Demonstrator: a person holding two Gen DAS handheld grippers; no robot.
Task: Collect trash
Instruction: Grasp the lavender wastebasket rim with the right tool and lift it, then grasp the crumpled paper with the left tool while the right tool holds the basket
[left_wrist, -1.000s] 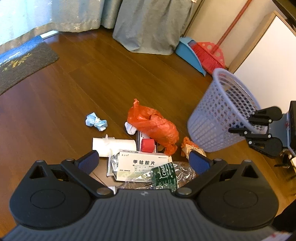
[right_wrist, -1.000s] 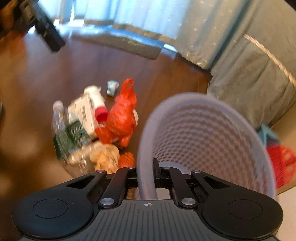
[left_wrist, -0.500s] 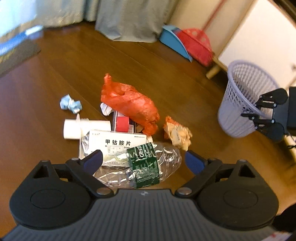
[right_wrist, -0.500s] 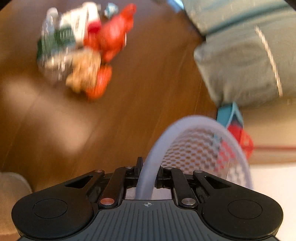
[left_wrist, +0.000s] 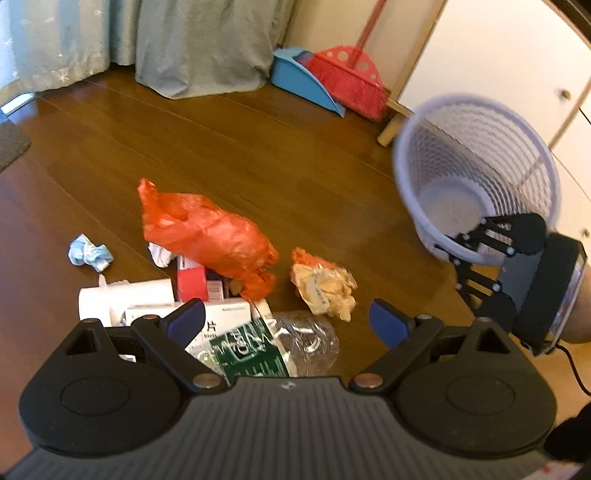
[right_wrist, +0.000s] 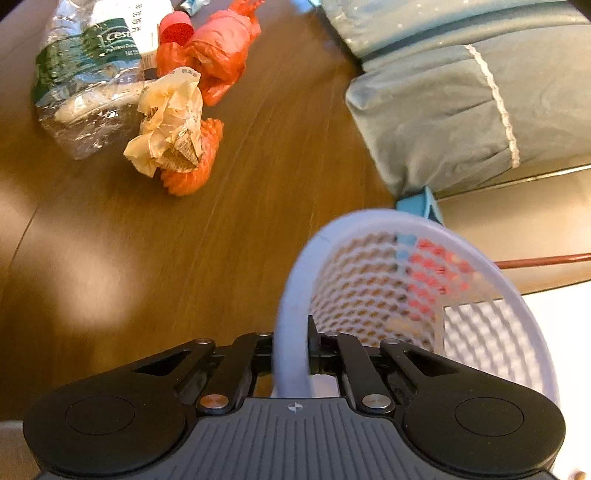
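Note:
A pile of trash lies on the wooden floor: a crushed clear bottle (left_wrist: 288, 347) with a green label, a white medicine box (left_wrist: 225, 317), an orange plastic bag (left_wrist: 210, 236), a crumpled paper wrapper (left_wrist: 325, 288) and a blue tissue wad (left_wrist: 88, 254). My left gripper (left_wrist: 286, 319) hangs open just above the bottle, blue pads on either side, touching nothing. My right gripper (right_wrist: 291, 347) is shut on the rim of the lavender mesh basket (right_wrist: 424, 295), which it holds tilted above the floor. In the left wrist view the basket (left_wrist: 476, 173) tips its mouth toward the pile, empty inside.
A red broom (left_wrist: 347, 77) and blue dustpan (left_wrist: 303, 81) lean by the wall. Grey-green curtains (left_wrist: 199, 44) hang to the floor behind the pile. A white cabinet (left_wrist: 517, 55) stands at right. A bare stretch of floor (right_wrist: 184, 258) separates basket and trash.
The right gripper has lifted and tilted the basket, mouth now facing the pile. The left gripper has moved in low over the bottle, which now sits between its open fingers.

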